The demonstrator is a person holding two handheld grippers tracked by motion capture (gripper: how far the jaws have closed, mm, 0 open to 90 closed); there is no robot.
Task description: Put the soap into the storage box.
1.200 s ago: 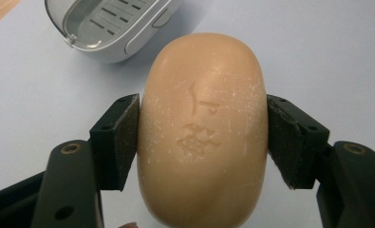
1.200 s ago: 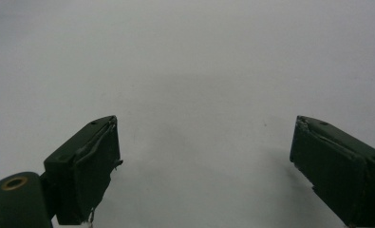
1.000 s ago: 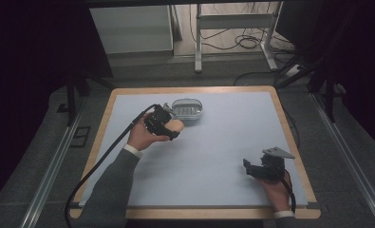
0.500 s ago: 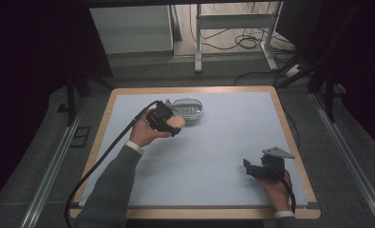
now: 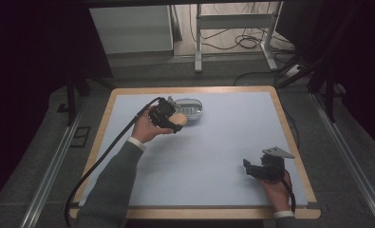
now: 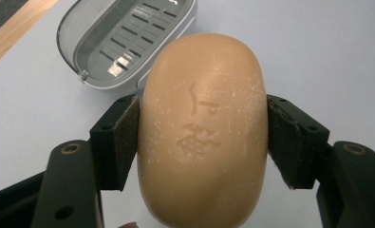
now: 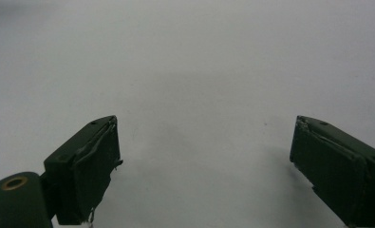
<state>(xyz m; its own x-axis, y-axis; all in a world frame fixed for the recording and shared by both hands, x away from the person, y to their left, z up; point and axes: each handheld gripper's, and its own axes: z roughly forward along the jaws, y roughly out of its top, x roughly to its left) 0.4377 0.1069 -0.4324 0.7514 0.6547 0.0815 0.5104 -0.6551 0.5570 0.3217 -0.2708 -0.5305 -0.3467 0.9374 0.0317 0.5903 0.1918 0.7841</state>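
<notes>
Tan soap (image 6: 203, 130) sits clamped between the left gripper's (image 5: 168, 118) jaws, now carried a little closer to the grey soap dish (image 5: 189, 106) than a second ago; placing it there looks likely next. Its stamped face shows in the left gripper view. Near the desk's (image 5: 232, 137) front edge, the right gripper (image 5: 261, 168) rests spread, holding nothing.

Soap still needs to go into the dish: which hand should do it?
Left. The left gripper already clamps the soap bar right beside the open soap dish. The right gripper sits open and empty at the table's near right.
</notes>
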